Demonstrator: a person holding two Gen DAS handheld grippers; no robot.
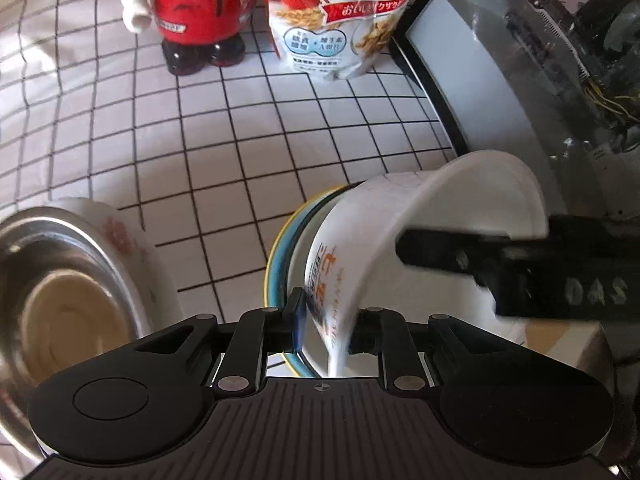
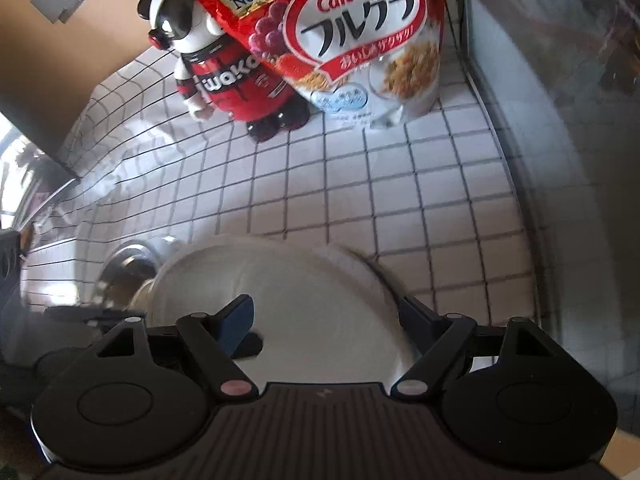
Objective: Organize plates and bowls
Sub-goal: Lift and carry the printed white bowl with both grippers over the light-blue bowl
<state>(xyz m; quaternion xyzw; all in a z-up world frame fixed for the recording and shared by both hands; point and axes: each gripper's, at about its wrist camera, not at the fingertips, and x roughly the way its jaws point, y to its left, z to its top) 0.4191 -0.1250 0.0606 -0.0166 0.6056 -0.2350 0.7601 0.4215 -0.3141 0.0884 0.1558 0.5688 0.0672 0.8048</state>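
The checked tablecloth fills the frame; at lower centre the left gripper pinches the white bowl's rim above a blue-rimmed bowl — lower it level to nest. The right gripper — jaws spread, holding nothing — straddles the bowl.

left hand-held gripper clamped, right agape

Bowls: 1 white w/ orange print, 1 steel. Plates: 1 blue-rimmed, 1 white under steel bowl. 1 cereal bag, 1 bear-shaped bottle. Grippers: 2.
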